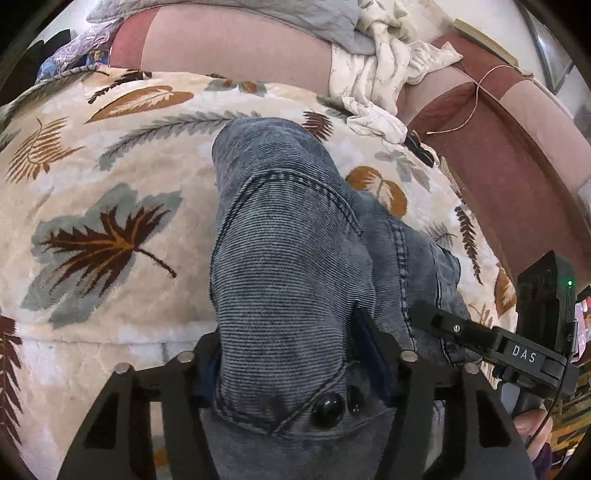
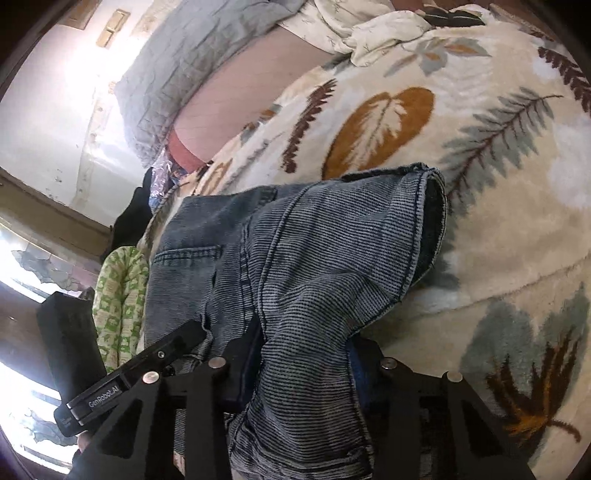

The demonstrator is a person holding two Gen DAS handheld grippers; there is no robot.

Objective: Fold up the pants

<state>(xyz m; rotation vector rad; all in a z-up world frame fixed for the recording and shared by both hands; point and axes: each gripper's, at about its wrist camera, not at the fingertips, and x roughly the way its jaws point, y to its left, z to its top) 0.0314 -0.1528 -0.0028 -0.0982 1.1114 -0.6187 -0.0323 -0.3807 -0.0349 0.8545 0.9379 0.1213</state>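
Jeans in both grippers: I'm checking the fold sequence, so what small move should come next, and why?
Probably lower both grippers together to lay the jeans flat on the leaf-print blanket. The left gripper and right gripper each pinch bunched denim, and the fabric drapes in a raised hump rather than lying smooth.

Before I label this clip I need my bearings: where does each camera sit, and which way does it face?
Left wrist: rides the left gripper, looking along its fingers over the grey jeans clamped between them, toward the leaf-print blanket; the right gripper and a fingertip show at right.
Right wrist: rides the right gripper, also shut on the jeans, facing across the blanket; the left gripper shows at lower left.
Shared: jeans, blanket, grey pillow, and each other's gripper.
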